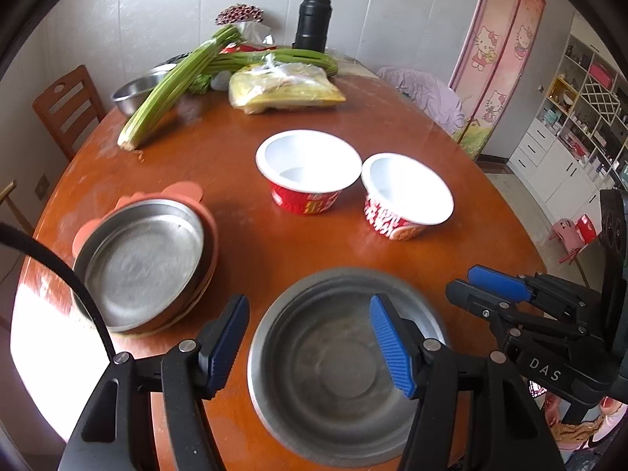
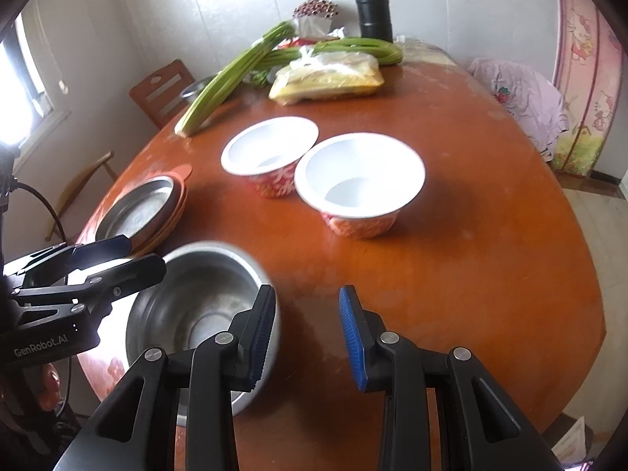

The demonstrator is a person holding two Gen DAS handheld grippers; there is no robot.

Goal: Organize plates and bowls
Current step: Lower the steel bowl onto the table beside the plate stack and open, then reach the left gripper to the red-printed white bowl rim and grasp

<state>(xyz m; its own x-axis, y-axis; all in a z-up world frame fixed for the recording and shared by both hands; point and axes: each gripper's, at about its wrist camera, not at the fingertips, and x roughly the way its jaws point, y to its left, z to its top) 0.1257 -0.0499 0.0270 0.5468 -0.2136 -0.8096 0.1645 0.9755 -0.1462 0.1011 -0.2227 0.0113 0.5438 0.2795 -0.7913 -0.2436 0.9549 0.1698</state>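
From the left wrist we get a cupboard [image 1: 498,59] with cartoon cats on its pink doors and white shelving [image 1: 581,117] full of small stuff off to the right; the right wrist misses the shelving and gives us a bright window [image 2: 27,78] on the left instead. Each view also catches the other hand-held gripper from the side.

The left hand-held gripper [image 1: 310,349] is spread wide, its ribbed blue pads hanging over the steel bowl [image 1: 337,369] at the near edge of the worktop [image 1: 235,165], nothing pinched that we can see. The right hand-held gripper [image 2: 308,333] has a clear gap between its pads too, over bare wood just right of that same bowl, holding nothing.

The bowl is round, dull brushed metal, deep-walled in the right view, a bit blurry. To its left, a shallow steel plate [image 1: 145,263] sits on a stack of salmon-pink plates [image 1: 212,235]. Further back, two paper bowls [image 1: 310,172], glossy white inside and red printed outside, stand rim to rim.

At the far end: long green celery stalks [image 1: 176,86], a crinkly bag of noodles [image 1: 282,86], another steel basin [image 1: 137,90], and a black flask [image 1: 314,23]. The worktop is round, orange-brown varnished wood.
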